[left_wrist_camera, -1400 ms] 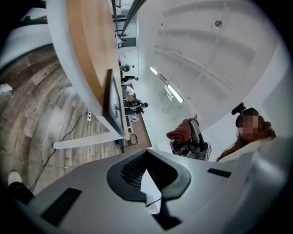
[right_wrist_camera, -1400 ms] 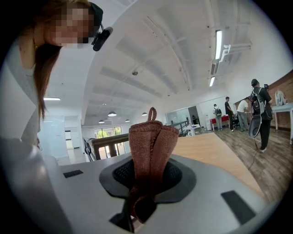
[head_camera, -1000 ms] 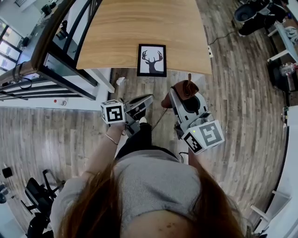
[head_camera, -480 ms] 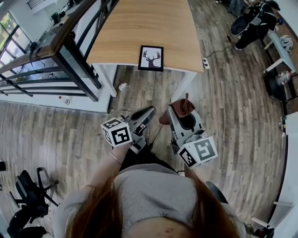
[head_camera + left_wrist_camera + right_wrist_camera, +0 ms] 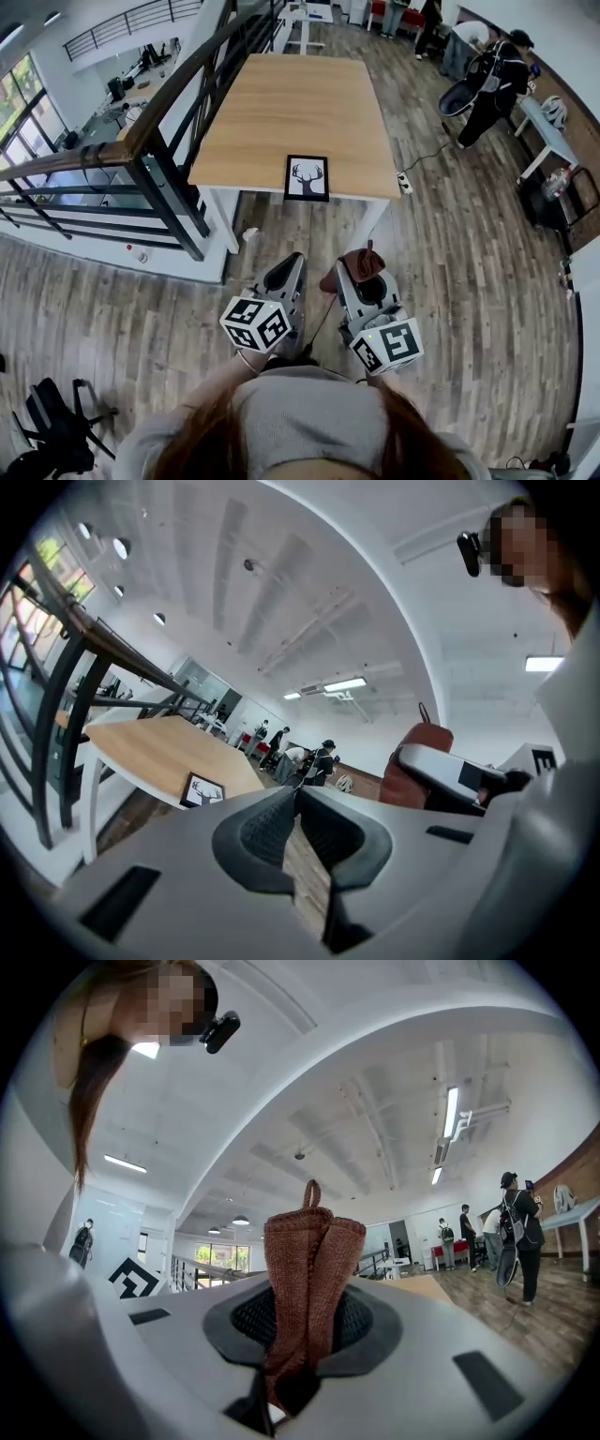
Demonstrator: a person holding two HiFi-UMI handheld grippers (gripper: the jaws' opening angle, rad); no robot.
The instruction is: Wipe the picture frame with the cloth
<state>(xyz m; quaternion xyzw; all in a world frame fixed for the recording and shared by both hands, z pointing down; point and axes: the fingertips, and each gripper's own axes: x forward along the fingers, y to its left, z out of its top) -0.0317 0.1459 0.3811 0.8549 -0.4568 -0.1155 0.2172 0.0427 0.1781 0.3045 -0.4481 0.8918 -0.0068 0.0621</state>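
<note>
Since a second ago, both grippers have dropped lower in the head view, and the table has slid farther off. The black-framed picture of a deer silhouette [image 5: 307, 178] sits at the near edge of the light wooden table [image 5: 281, 94], well apart from both grippers. Left gripper [image 5: 292, 265]: jaws pressed together, nothing between them. Right gripper [image 5: 360, 274]: pinching a rust-brown knitted cloth [image 5: 305, 1260], bunched upright between its jaws.

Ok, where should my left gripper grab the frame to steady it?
Likely a side rail of the frame, near its lower corner, coming from the table's near edge, where it sits. Its black rim is narrow and the tabletop beside it is bare. Flat or propped, I can't tell. The left gripper is shut, so open it first; the right gripper holds the cloth.
</note>
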